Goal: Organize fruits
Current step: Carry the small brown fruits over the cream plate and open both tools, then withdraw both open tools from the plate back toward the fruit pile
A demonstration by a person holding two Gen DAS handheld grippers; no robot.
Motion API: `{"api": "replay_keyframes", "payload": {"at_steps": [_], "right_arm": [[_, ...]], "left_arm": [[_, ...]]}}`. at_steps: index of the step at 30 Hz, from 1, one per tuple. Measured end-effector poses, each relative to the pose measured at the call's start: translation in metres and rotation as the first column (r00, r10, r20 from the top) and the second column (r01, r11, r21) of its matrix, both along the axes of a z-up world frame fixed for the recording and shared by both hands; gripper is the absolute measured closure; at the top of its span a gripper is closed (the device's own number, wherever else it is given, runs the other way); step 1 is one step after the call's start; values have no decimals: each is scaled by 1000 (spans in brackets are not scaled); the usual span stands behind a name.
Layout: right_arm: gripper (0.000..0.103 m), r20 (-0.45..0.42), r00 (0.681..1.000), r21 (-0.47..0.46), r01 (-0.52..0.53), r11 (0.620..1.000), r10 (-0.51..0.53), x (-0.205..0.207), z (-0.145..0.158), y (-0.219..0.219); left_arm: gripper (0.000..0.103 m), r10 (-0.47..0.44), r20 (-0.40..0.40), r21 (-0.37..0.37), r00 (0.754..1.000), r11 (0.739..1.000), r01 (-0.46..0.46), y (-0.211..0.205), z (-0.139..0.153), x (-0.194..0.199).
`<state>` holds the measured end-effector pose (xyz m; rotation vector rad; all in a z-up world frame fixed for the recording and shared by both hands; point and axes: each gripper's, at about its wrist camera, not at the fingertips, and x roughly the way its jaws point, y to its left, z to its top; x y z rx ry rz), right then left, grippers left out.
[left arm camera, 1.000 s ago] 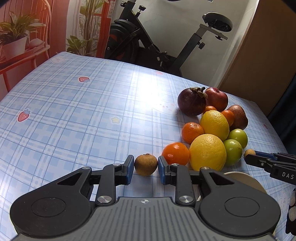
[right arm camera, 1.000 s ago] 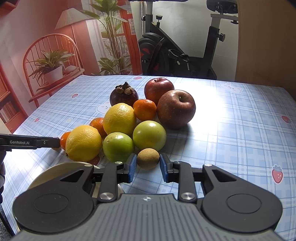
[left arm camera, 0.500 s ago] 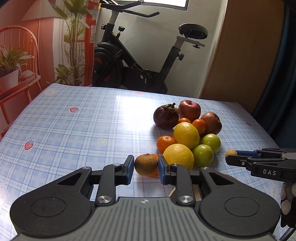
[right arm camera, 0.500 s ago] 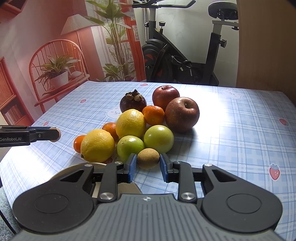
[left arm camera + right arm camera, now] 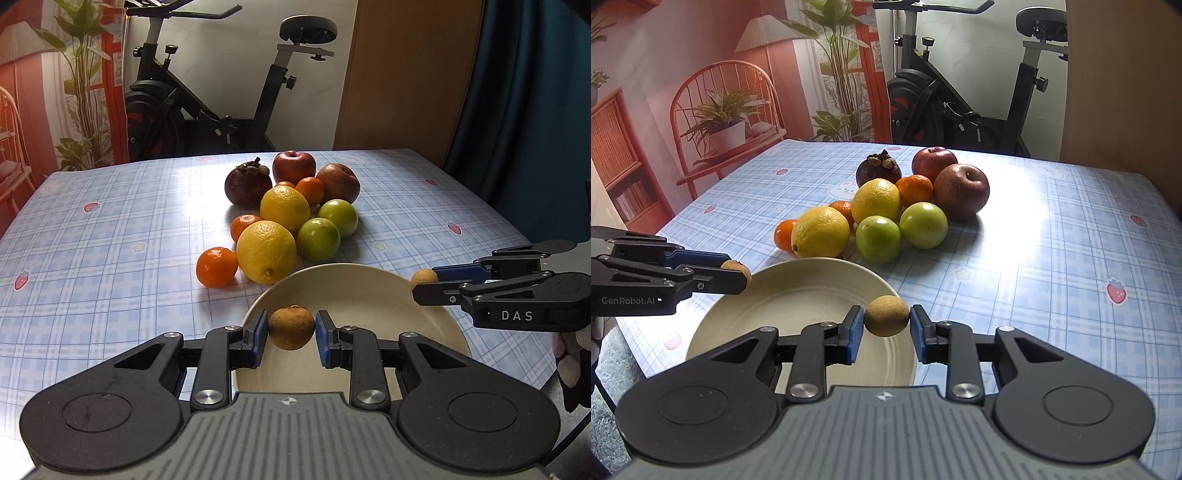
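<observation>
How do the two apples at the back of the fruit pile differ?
The rear apple is a brighter, more even red; the front apple is duller, brownish and mottled. The rear apple is partly hidden behind the front apple, which shows nearly whole. The front apple touches a green fruit; the rear apple does not. Both sit stem-up on the table.

Right gripper [image 5: 886, 323] is pinching a small brown fruit [image 5: 886, 315] over the rim of a cream plate [image 5: 798, 295]. Left gripper [image 5: 740, 275] pokes in from the side, clamping another brown fruit [image 5: 737, 266]. Fruit pile [image 5: 886, 210] sits just behind on the checked tablecloth [image 5: 1052, 258].
</observation>
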<state>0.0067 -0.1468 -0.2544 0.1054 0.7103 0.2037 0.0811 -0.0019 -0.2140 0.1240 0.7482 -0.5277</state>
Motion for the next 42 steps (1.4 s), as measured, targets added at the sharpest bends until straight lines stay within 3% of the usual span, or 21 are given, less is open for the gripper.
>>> {"api": "replay_keyframes", "payload": {"at_steps": [8, 20, 31, 35, 42], "right_arm": [[73, -19, 1000, -9, 14, 1000, -15, -6, -7, 1], [73, -19, 1000, -98, -11, 995, 9, -12, -7, 11], [72, -35, 999, -89, 8, 996, -12, -17, -7, 7], [72, -30, 999, -84, 12, 996, -15, -18, -5, 7], [72, 0, 1000, -64, 29, 997, -29, -20, 1, 3]], "left_arm": [[73, 0, -37, 29, 999, 1000, 1, -1, -15, -6], [73, 22, -39, 40, 999, 999, -20, 2, -17, -5], [73, 53, -36, 35, 998, 998, -52, 3, -16, -6], [63, 73, -26, 25, 997, 997, -73, 5, -13, -7], [63, 139, 20, -6, 990, 990, -139, 14, -3, -7]]}}
